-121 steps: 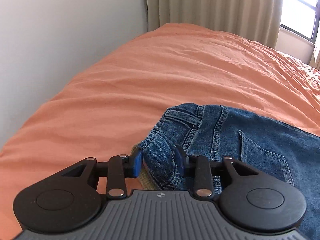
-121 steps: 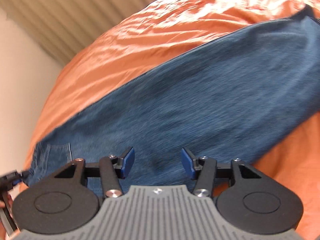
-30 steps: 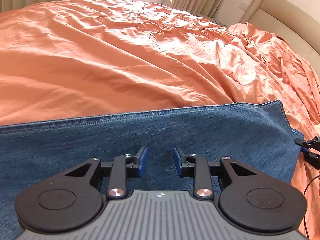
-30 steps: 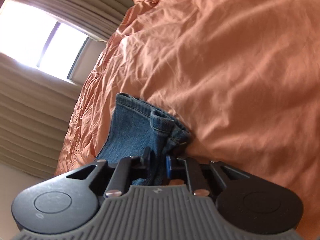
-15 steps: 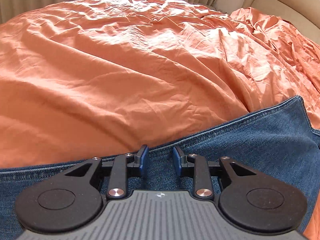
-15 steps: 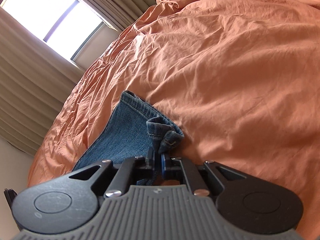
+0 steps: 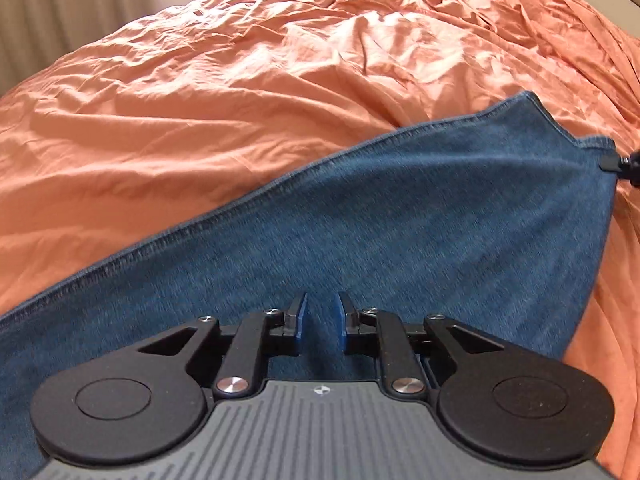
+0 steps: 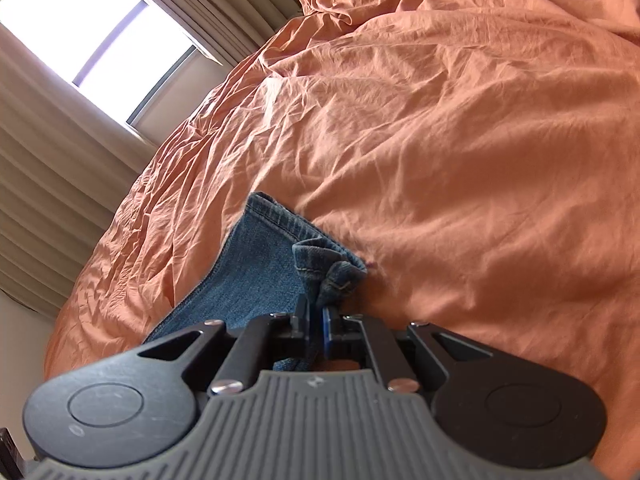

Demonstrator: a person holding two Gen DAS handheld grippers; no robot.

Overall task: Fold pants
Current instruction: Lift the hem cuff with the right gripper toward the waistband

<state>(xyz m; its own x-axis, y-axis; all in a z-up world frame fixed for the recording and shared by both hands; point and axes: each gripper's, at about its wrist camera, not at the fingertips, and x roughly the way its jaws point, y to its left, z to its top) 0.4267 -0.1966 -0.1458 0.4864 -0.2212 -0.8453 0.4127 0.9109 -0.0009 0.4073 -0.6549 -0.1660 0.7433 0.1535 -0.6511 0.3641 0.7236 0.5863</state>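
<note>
Jeans (image 7: 400, 216) lie flat on the orange bed sheet (image 7: 240, 92), legs stacked. My right claw (image 8: 316, 316) is clamped on the bunched hem corner (image 8: 336, 276). My left claw (image 7: 319, 320) hangs over the mid-leg denim w/ jaws closing, a small gap left, no cloth pinched btwn them that I can see. To do this well, I think: catch both layers near the seam edge (image 7: 256, 192), then lift evenly w/ the right.
</note>
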